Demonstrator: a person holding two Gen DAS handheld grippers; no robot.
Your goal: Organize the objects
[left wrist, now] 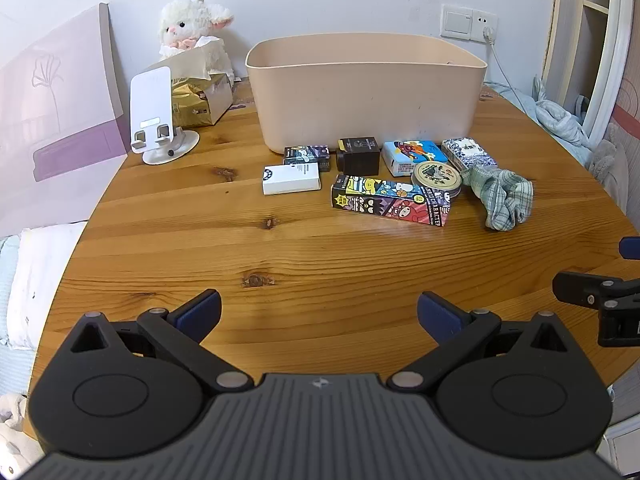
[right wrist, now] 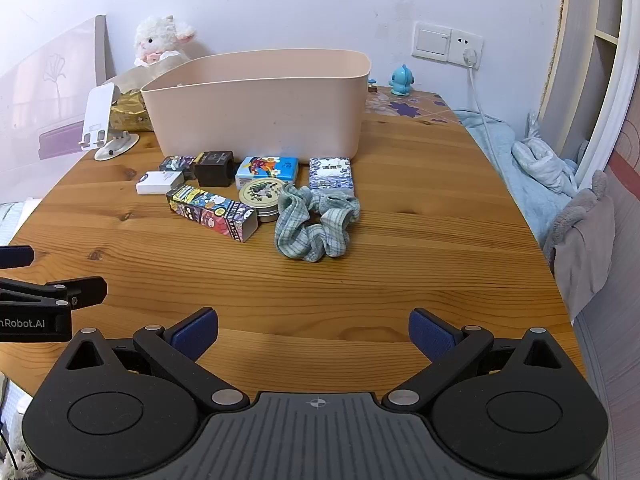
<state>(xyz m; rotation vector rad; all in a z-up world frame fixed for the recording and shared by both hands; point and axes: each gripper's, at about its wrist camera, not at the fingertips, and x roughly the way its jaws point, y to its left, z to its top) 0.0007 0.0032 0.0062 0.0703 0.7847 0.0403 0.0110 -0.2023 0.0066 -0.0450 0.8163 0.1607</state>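
Observation:
A beige plastic bin (left wrist: 366, 88) (right wrist: 260, 108) stands at the back of the wooden table. In front of it lie a white box (left wrist: 291, 178) (right wrist: 159, 182), a long cartoon box (left wrist: 392, 200) (right wrist: 212, 212), a black box (left wrist: 358, 156) (right wrist: 214, 167), a blue packet (left wrist: 414, 156) (right wrist: 267, 171), a round tin (left wrist: 436, 178) (right wrist: 262, 198), a blue-white patterned packet (left wrist: 468, 153) (right wrist: 331, 176) and a checked scrunchie (left wrist: 502, 198) (right wrist: 316, 222). My left gripper (left wrist: 319, 314) is open and empty near the table's front. My right gripper (right wrist: 313, 330) is open and empty beside it.
A white phone stand (left wrist: 154, 116) (right wrist: 100, 124), a tissue box (left wrist: 200, 96) and a plush lamb (left wrist: 192, 24) (right wrist: 160, 40) sit back left. A blue figurine (right wrist: 401, 80) stands back right. A cable (right wrist: 478, 96) hangs from the wall socket. Bedding lies to the right.

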